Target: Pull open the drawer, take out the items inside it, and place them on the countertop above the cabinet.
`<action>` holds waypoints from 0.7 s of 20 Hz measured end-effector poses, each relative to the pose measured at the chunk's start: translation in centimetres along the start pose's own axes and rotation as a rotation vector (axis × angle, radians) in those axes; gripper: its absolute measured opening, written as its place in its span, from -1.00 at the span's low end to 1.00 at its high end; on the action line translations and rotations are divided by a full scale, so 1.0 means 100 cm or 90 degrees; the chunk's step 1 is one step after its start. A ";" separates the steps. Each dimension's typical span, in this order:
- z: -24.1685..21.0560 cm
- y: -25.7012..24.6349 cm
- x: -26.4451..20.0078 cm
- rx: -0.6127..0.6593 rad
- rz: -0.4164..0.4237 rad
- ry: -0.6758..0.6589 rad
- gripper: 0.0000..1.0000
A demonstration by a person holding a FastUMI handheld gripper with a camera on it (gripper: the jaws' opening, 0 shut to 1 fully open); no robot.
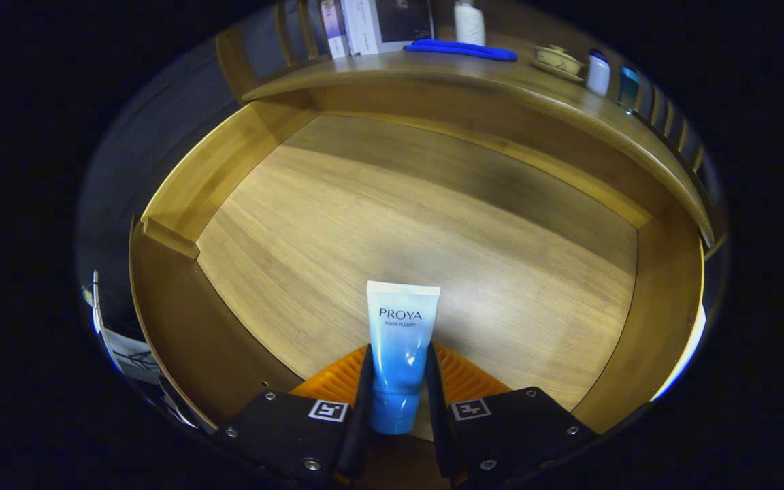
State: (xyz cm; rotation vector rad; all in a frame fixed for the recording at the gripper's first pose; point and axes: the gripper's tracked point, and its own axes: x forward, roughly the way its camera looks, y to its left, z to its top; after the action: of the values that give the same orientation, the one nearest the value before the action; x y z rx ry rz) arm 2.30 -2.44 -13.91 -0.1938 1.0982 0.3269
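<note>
- Tongs (397, 391) pinching the blue-and-white tube (400, 354), both fingers pressed on its lower body near the cap; crimped end points to 12 o'clock, away from the camera.
- Tube sits over the open drawer (181, 204). Can't tell if it's lifted clear or touching the floor panel.
- Drawer contents: nothing else visible on the wood floor besides the tube. The near strip under the fingers is hidden.
- Step, my read: take-out phase. Drawer already open, item gripped, not yet on the desk.
- Next move calls for: raise straight up to clear the drawer walls, carry toward 12 o'clock, set down on the desk (474, 75) above the cabinet.
- Desk already carries a blue flat object (461, 49) at 12, books (371, 24) at 11, a white bottle (469, 22), a small lidded cup (557, 61) and two small jars (611, 76) at 1. Pick a bare patch near the front lip.
- Risk: tube is soft and tapered, could slip or swivel in the pinch.
</note>
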 end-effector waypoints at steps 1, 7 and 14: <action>0.004 -0.002 -0.004 0.001 -0.004 -0.024 -0.19; 0.029 -0.001 -0.023 -0.012 0.003 -0.125 -0.20; 0.063 -0.003 -0.051 -0.019 0.001 -0.247 -0.19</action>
State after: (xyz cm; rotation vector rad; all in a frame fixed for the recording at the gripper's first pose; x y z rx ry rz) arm 5.57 -1.54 -6.55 -0.1485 0.7112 0.3642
